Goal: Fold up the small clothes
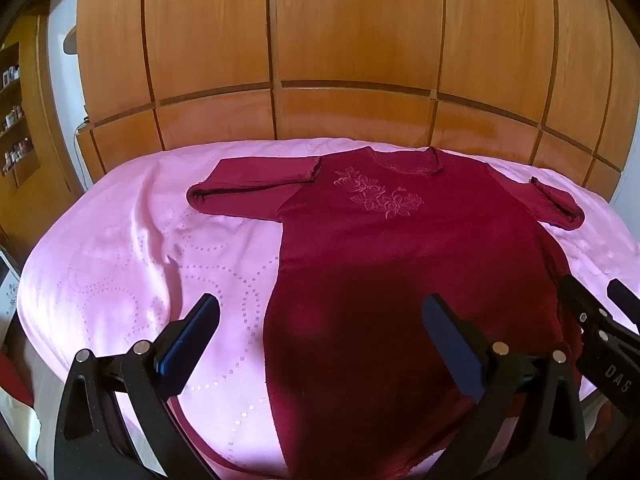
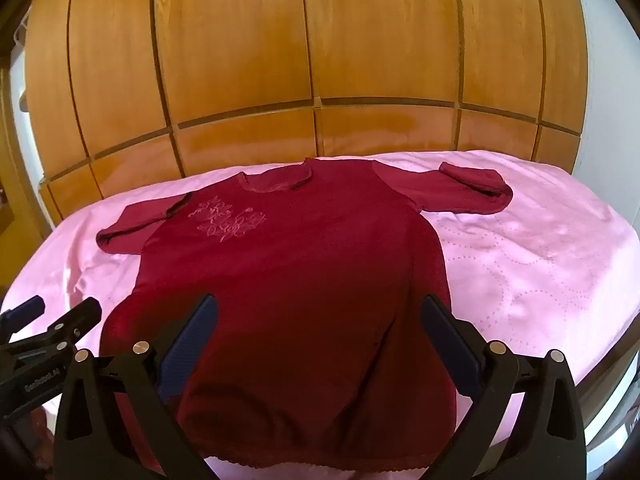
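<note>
A dark red long-sleeved top (image 1: 384, 248) with embroidered flowers on the chest lies flat, front up, on a pink bedspread (image 1: 128, 248); it also shows in the right wrist view (image 2: 296, 264). Both sleeves are spread out to the sides with their cuffs folded back. My left gripper (image 1: 320, 324) is open and empty above the top's lower left edge. My right gripper (image 2: 320, 324) is open and empty above the hem (image 2: 304, 464). The right gripper also shows at the right of the left wrist view (image 1: 596, 300), and the left gripper shows at the left of the right wrist view (image 2: 60, 312).
A wooden wardrobe wall (image 1: 360, 60) stands right behind the bed. Shelves with small bottles (image 1: 14, 120) are at the far left. The bedspread (image 2: 540, 264) reaches out on both sides of the top.
</note>
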Demonstrator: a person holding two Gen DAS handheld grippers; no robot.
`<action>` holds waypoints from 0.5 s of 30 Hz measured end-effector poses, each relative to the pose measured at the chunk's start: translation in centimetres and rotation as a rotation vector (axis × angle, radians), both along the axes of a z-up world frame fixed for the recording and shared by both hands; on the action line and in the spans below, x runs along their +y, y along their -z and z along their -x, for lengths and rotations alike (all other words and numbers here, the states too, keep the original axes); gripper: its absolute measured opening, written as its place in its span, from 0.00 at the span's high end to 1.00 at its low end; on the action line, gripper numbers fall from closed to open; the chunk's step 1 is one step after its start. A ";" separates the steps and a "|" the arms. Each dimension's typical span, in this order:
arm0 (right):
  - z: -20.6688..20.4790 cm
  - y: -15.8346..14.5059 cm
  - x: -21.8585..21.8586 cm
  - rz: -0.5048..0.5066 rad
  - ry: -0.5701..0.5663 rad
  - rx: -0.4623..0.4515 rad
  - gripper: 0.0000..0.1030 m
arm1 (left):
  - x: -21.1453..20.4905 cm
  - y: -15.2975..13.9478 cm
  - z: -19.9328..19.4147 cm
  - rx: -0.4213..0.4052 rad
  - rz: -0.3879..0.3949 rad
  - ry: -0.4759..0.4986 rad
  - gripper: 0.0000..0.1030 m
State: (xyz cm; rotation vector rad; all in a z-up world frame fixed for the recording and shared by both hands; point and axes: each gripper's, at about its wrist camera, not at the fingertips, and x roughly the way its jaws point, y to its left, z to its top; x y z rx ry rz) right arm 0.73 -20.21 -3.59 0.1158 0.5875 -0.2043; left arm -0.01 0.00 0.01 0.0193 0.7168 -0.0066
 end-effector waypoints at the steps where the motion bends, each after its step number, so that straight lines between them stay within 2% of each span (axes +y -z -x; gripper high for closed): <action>1: 0.0 0.0 -0.1 0.000 0.000 -0.001 0.03 | 0.0 0.0 0.0 0.001 0.001 0.001 0.02; 6: 0.2 -0.3 -0.8 0.006 0.015 -0.012 0.03 | -0.1 0.1 0.0 0.009 0.008 0.005 0.02; 11: -0.3 0.1 0.8 0.004 0.012 -0.004 0.03 | -0.1 0.1 0.2 0.011 0.011 0.004 0.02; 15: -0.1 -0.1 -0.2 -0.009 0.002 -0.004 0.03 | 0.9 0.3 0.1 0.014 0.016 -0.001 0.02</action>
